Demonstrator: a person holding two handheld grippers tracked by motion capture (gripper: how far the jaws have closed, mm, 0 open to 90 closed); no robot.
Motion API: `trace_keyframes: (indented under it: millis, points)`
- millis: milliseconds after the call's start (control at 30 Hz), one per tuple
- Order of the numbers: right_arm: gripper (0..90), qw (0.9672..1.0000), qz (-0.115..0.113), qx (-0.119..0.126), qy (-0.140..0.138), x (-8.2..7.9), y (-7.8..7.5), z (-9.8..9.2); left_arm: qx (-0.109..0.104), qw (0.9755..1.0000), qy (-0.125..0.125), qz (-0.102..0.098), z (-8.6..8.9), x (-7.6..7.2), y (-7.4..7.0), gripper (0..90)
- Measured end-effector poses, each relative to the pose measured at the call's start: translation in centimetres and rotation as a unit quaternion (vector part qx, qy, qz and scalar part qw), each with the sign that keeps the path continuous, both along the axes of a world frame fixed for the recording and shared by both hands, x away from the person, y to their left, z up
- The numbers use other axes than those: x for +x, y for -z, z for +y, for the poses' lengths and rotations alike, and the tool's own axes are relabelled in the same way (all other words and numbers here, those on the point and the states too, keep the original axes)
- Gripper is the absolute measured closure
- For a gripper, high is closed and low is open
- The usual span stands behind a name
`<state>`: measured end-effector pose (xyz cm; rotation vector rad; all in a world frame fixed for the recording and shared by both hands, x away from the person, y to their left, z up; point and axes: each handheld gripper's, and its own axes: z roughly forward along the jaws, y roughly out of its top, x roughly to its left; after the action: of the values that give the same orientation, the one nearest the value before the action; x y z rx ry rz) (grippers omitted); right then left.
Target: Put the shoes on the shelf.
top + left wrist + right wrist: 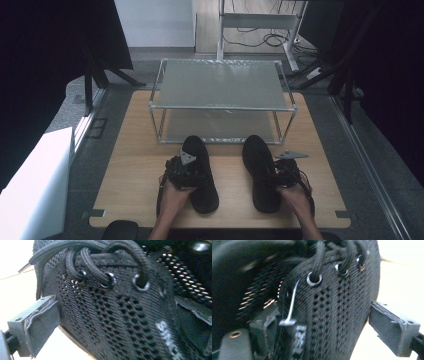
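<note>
left gripper [191, 167] straddles the left black shoe [202, 175], jaws wide; right gripper [272, 172] likewise spans the right black shoe [260, 172], pads not yet pressing

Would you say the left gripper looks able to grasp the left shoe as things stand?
Probably yes: the left gripper already straddles the left shoe, one of its fingers beside the mesh upper, with nothing between them.

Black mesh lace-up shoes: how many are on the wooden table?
2. The left black mesh lace-up shoe lies at the left gripper, the right black mesh lace-up shoe at the right gripper, both before the metal-framed two-tier rack.
</note>
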<state>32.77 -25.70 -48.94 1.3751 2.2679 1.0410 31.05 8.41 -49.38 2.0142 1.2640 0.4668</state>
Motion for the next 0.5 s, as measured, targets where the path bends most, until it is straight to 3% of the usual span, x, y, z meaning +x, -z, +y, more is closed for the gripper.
trace_keyframes:
  millis: [133, 200, 300, 367, 433, 500]
  points:
    - [28.6, 0.9991, -0.021, -0.029, 0.022, 0.1, 0.1, 0.6, 0.015, 0.9997, -0.018, 0.005, -0.2, 0.3, 0.0, 0.9]
    - [42.3, 0.9968, -0.041, -0.063, 0.028, 0.0, -0.2, 0.9, 0.027, 0.9994, -0.023, 0.000, -0.3, 0.1, -0.2, 8.3]
    - [56.8, 0.9940, -0.056, -0.084, 0.040, 0.0, -0.3, 0.9, 0.039, 0.9988, -0.026, -0.015, 0.5, -0.3, -0.6, 31.3]
    - [64.9, 0.9931, -0.062, -0.088, 0.047, 0.0, -0.3, 0.6, 0.029, 0.9991, -0.028, -0.013, 1.3, -0.3, -0.7, 43.3]
    - [70.6, 0.9930, -0.063, -0.084, 0.053, 0.0, -0.3, 0.3, 0.024, 0.9994, -0.024, -0.009, 1.7, -0.3, -0.8, 51.3]
    - [72.1, 0.9938, -0.062, -0.072, 0.058, 0.0, -0.3, 0.0, 0.040, 0.9988, -0.026, -0.014, 1.9, -0.4, -1.0, 60.7]
